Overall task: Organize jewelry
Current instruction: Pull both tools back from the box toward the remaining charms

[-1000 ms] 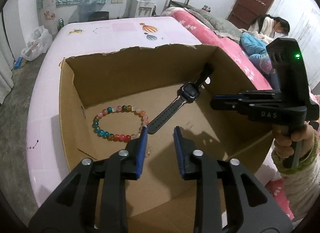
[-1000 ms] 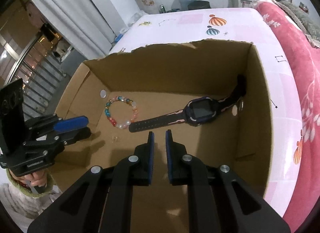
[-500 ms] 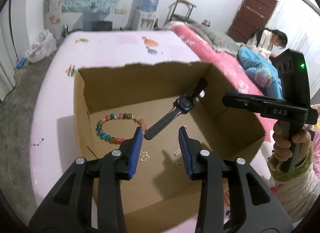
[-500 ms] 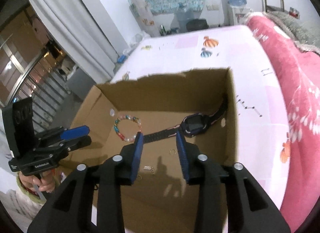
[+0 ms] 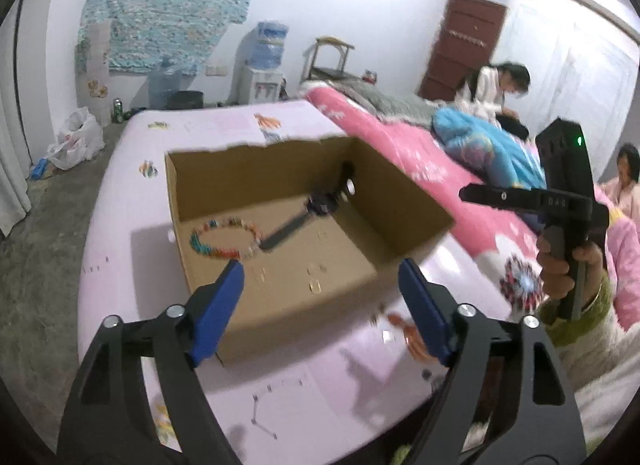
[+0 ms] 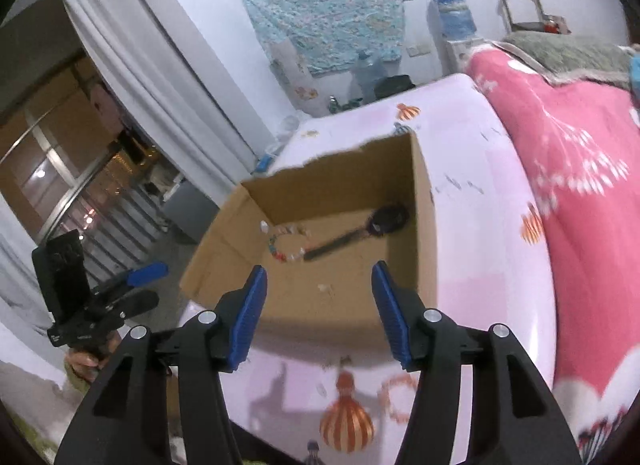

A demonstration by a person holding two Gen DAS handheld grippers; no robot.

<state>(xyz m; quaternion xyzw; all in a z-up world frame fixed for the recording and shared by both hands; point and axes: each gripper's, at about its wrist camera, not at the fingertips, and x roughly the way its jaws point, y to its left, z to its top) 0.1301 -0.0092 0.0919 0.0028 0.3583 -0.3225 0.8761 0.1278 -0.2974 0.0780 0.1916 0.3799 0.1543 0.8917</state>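
Left gripper [image 5: 320, 285]: empty, jaws opening wide, hanging above the near edge of the box with nothing between the pads.
Box [image 5: 208, 193]: open cardboard, sitting on the pale pink sheet [image 5: 120, 193]; everything sorted so far lies on its floor.
Bracelet [image 5: 226, 237]: coloured beads, inside the box at the left, its right side touching the watch strap.
Small pieces [image 5: 315, 285]: a few gold bits, likely earrings or rings, loose on the box floor nearer me; too blurred to name.
Watch [image 5: 320, 203]: dark, inside the box toward the far right corner, strap running back to the bracelet.
Right gripper [image 6: 318, 305]: also empty, jaws opening, above the near wall of the box.
Left to do: I would say little; one small thing [image 5: 387, 336] lies on the sheet near the box, unclear whether it is jewelry or print.
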